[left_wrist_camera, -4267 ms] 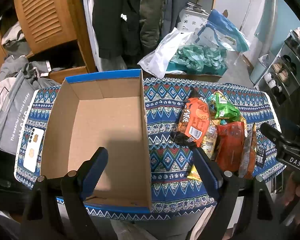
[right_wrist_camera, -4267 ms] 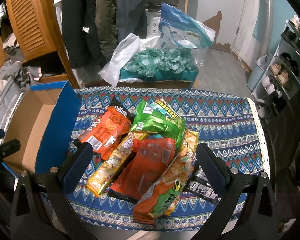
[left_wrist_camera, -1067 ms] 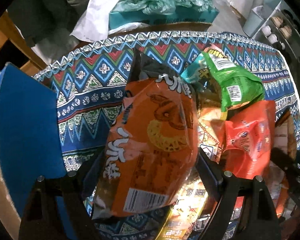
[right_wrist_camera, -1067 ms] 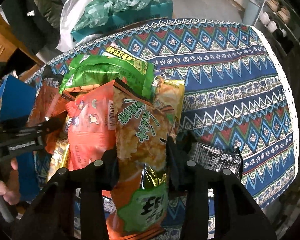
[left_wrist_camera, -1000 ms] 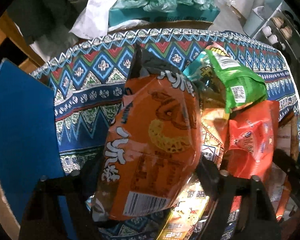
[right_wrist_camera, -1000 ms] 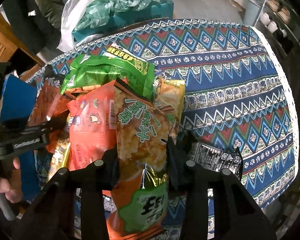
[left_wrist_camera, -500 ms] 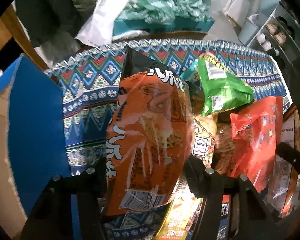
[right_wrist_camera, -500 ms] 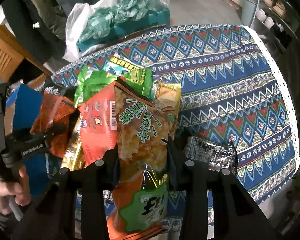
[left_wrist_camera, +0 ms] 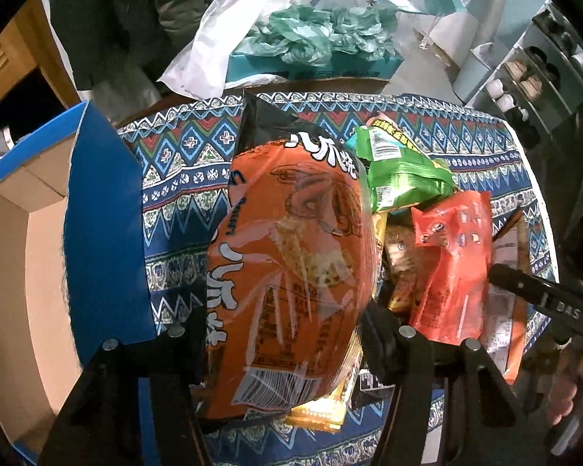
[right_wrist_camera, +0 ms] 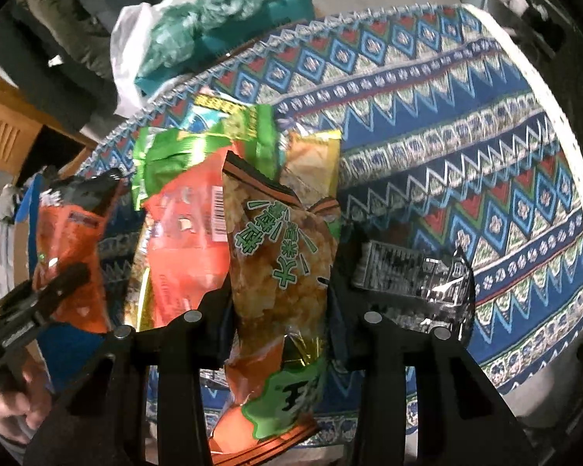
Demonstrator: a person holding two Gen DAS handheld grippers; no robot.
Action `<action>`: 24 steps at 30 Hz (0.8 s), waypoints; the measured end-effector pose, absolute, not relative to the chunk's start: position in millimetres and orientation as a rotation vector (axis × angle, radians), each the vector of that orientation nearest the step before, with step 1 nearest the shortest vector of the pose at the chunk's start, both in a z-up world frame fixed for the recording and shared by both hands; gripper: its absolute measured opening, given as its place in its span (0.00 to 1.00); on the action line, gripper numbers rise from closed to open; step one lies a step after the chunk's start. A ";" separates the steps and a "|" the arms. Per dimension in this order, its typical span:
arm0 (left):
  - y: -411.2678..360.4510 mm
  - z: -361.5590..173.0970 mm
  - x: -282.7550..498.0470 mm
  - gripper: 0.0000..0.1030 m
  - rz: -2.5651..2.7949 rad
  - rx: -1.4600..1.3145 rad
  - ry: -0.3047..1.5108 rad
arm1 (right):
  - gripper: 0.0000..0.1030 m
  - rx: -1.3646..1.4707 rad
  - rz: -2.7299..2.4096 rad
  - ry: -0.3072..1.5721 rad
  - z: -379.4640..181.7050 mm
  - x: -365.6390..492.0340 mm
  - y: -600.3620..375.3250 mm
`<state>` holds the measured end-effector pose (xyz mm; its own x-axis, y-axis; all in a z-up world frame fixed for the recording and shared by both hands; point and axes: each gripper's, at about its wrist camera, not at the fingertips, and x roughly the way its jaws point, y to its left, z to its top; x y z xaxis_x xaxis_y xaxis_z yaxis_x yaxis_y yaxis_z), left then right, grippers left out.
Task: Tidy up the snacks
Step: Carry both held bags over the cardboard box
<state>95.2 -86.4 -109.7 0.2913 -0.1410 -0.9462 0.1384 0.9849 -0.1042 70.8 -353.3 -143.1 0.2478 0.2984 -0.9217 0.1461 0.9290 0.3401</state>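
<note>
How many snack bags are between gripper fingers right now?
2. The orange bag is clamped in the left gripper. The rice-cracker bag is between the jaws of the right gripper, which are opening. No others look held.

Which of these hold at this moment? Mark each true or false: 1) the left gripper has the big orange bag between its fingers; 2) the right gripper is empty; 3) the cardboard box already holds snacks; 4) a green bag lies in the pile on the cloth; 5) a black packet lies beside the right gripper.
1) True: the left gripper clamps the orange bag.
2) False: the right gripper has the brown rice-cracker bag between its fingers, jaws easing open.
3) False: the visible part of the cardboard box is bare.
4) True: green bag.
5) True: black packet on the patterned cloth.
</note>
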 end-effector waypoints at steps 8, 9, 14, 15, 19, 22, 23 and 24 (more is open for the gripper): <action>-81.1 -105.7 88.5 0.60 -0.190 -0.014 1.258 | 0.36 0.388 0.101 1.338 -144.9 56.8 -360.6; -80.7 -105.8 87.2 0.60 -0.187 -0.016 1.260 | 0.34 0.371 0.096 1.328 -143.1 56.2 -360.6; -80.4 -98.1 77.7 0.60 -0.196 -0.013 1.246 | 0.33 0.330 0.088 1.284 -127.7 52.9 -362.2; -80.3 -95.1 75.1 0.60 -0.199 -0.010 1.239 | 0.33 0.320 0.087 1.276 -123.9 52.5 -361.8; -77.2 -83.0 65.4 0.59 -0.200 -0.002 1.212 | 0.33 0.287 0.094 1.247 -110.1 52.5 -357.1; -73.4 -72.6 58.2 0.59 -0.203 -0.007 1.193 | 0.33 0.266 0.113 1.226 -98.7 54.3 -349.0; -72.5 -69.0 56.2 0.59 -0.202 -0.010 1.187 | 0.33 0.253 0.117 1.218 -94.8 53.5 -346.1; -71.0 -65.0 54.3 0.59 -0.201 -0.011 1.179 | 0.33 0.235 0.121 1.210 -90.4 53.7 -342.1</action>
